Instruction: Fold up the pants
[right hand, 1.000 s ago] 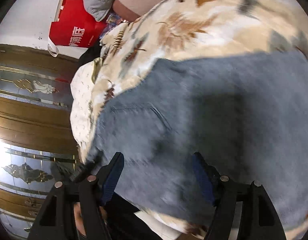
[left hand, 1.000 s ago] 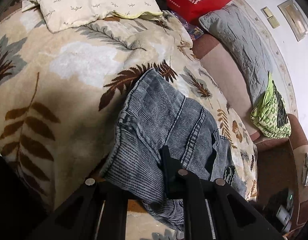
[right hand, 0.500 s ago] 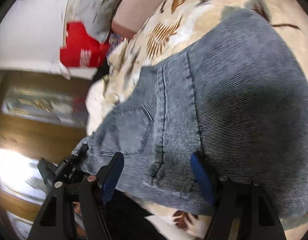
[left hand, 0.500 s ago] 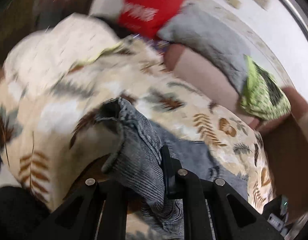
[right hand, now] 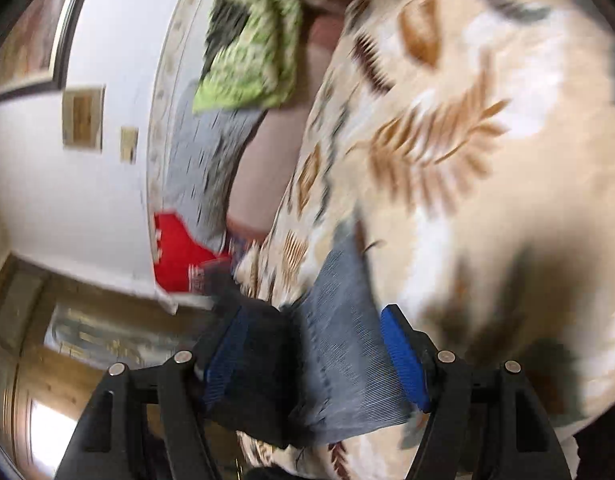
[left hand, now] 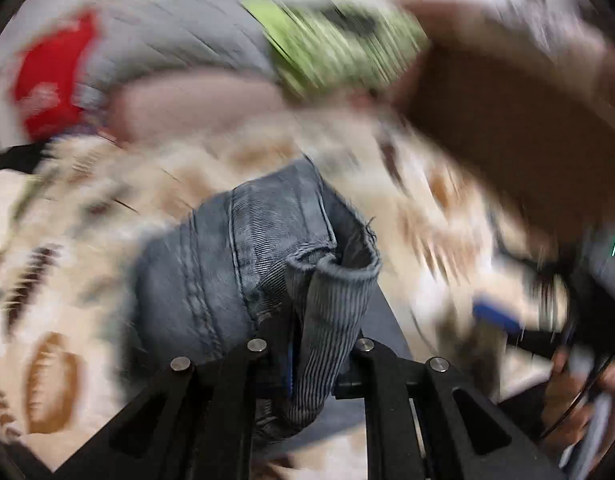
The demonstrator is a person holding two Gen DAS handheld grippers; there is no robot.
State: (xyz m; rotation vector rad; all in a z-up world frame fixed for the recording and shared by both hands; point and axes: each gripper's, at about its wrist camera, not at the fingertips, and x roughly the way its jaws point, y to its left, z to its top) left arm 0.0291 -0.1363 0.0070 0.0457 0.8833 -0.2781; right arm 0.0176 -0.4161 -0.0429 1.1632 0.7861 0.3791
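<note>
On the leaf-print blanket point(left hand: 79, 240), at six o'clock in the left wrist view: the pants point(left hand: 227, 264), grey-blue ribbed denim, lie bunched, one hemmed end lifted into the left gripper point(left hand: 321, 356).
Left gripper: jaws nearly together, pinching a rolled band of the denim; the cloth rises from between the fingers toward twelve o'clock, hem edge curling at one o'clock.
Right gripper point(right hand: 315, 356): blue pads point(right hand: 403, 360) stand well apart; a strip of denim lies between them. Contact of pads with cloth cannot be told through the blur; it reads as not clamped.
Pants, right wrist view: narrow grey wedge at six o'clock, tapering toward twelve o'clock over the blanket edge.
Surroundings: red bag point(left hand: 51, 80) at ten o'clock, green patterned cloth point(left hand: 335, 32) at twelve o'clock, grey pillow point(right hand: 203, 168) at nine o'clock of the right view. All well apart from the pants.
Image quality: heavy motion smear in both views; fine detail unreliable.
Step in hand (judgement): carrying the held end across to lay one half over the other.
Doing it well (judgement): keep the left pinch firm on the hem, not on one layer only; keep the travelling edge taut and low so it lands flat; match hem to waistband before releasing; use the right gripper to pin or smooth the resting part.
Risk (judgement): the rolled band may slip or land twisted.
</note>
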